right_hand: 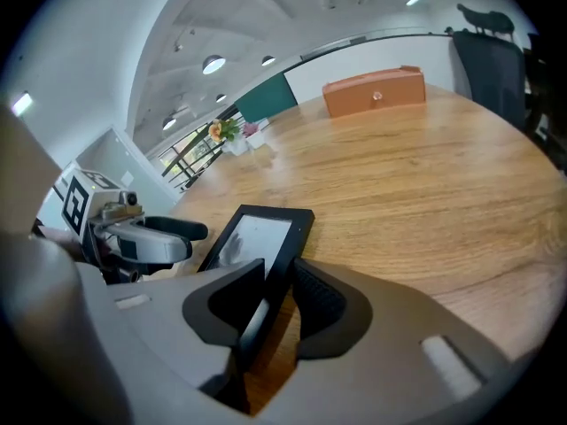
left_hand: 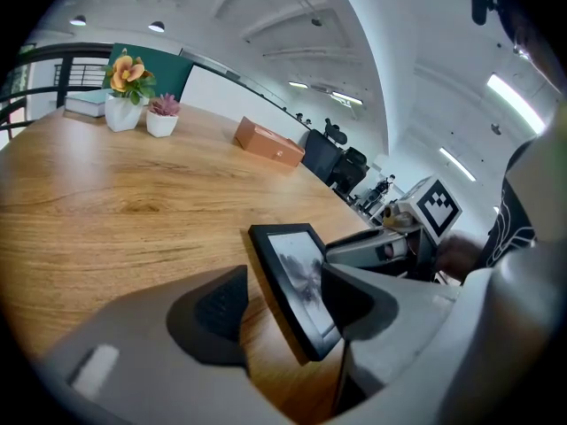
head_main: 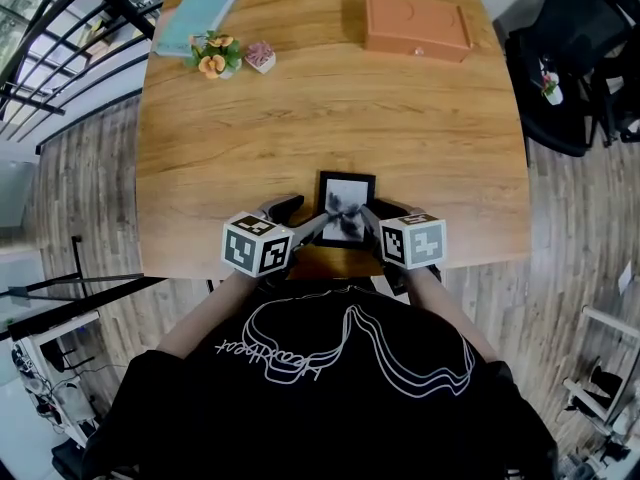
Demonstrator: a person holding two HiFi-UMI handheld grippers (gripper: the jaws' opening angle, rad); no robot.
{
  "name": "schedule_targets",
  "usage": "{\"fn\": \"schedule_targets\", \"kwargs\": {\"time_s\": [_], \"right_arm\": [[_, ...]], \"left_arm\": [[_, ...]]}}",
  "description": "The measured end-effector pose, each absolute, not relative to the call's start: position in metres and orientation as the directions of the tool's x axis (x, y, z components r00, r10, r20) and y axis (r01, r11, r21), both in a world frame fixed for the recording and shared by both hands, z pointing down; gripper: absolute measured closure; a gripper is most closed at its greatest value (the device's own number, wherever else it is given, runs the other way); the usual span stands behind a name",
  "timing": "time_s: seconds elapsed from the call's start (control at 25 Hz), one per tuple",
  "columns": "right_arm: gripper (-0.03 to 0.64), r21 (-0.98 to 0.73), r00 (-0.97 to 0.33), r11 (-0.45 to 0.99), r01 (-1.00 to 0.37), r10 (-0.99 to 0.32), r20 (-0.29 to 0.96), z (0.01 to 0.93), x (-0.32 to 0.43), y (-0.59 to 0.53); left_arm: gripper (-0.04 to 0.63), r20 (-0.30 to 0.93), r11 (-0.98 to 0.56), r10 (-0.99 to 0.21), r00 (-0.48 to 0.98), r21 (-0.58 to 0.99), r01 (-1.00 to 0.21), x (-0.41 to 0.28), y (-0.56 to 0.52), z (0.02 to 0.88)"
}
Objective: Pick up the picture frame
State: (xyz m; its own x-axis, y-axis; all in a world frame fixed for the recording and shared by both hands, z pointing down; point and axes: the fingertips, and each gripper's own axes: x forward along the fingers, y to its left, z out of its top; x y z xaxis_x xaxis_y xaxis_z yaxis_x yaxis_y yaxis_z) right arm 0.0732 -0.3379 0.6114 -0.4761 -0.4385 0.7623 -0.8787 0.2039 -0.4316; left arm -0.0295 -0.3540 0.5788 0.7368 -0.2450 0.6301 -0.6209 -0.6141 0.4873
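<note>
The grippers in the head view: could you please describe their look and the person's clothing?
The left gripper and right gripper are grey, black-padded; each carries a white cube of black square markers. The person wears a black T-shirt with white line print.

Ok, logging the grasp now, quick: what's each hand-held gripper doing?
Left hand-held gripper: open, jaws apart around the picture frame edge.
Right hand-held gripper: shut on the picture frame.

No legible number, brand or label appears on any item. The person's black shirt [head_main: 200,408] carries one white script word [head_main: 270,361], seen upside down and too indistinct to read.
</note>
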Motion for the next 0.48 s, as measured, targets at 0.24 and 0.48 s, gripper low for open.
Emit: {"fn": "schedule_targets", "kwargs": {"time_s": [0.24, 0.48], "right_arm": [[0.499, -0.505, -0.501, 0.125, -0.854, -0.456, 0.735, 0.611, 0.077, -0.340], [0.509, -0.597, -0.550, 0.053, -0.800, -0.460, 0.697, 0.612, 0.080, -0.342]], "left_arm": [[0.350, 0.629, -0.619, -0.230, 0.742, 0.494, -0.610, -0.021, -0.352, 0.581], [0.350, 0.632, -0.618, -0.222, 0.743, 0.498, -0.608, -0.015, -0.350, 0.584]]}}
